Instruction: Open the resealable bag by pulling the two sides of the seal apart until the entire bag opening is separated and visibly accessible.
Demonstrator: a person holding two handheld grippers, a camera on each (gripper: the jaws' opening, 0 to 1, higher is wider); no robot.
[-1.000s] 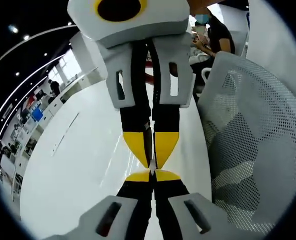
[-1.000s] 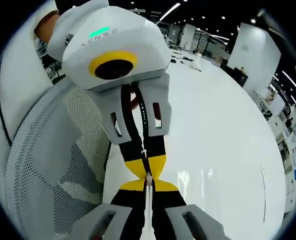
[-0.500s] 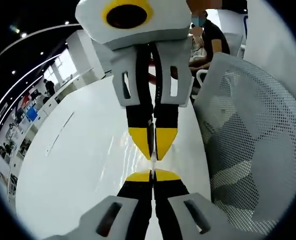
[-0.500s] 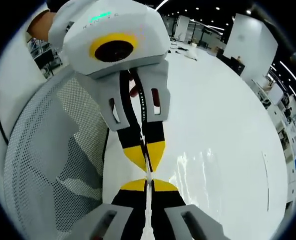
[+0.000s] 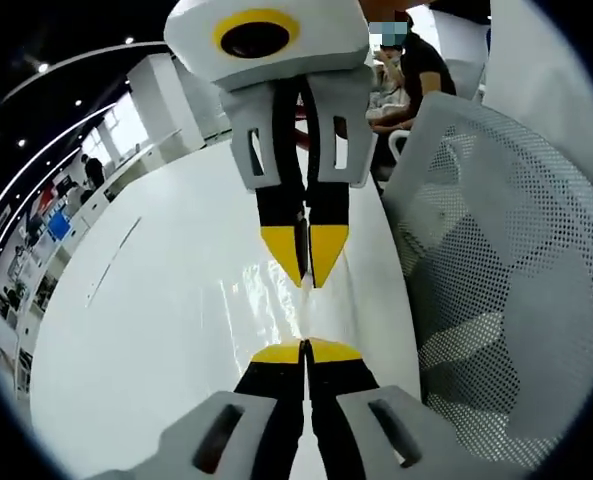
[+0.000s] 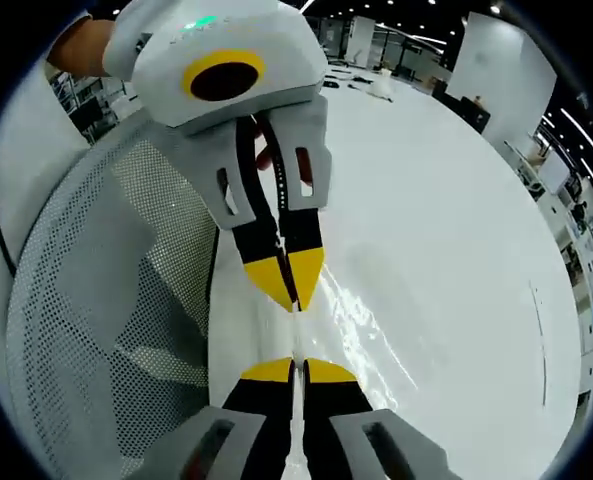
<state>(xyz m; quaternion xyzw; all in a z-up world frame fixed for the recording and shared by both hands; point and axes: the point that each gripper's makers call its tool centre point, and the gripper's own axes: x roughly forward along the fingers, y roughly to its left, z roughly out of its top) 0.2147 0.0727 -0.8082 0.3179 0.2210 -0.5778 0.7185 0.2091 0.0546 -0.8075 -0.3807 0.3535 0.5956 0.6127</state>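
No text, label, brand, number or sign can be read in either view. The white plastic housing of the other gripper point(image 6: 226, 60) in the right gripper view carries a small green lit mark near its top edge, but it forms no legible letters here. The coloured shapes along the far edge of the white glossy table point(image 5: 146, 330) in the left gripper view are too small and blurred to make out as signs or lettering. The yellow tips and black jaws of both grippers bear no printing that can be made out.
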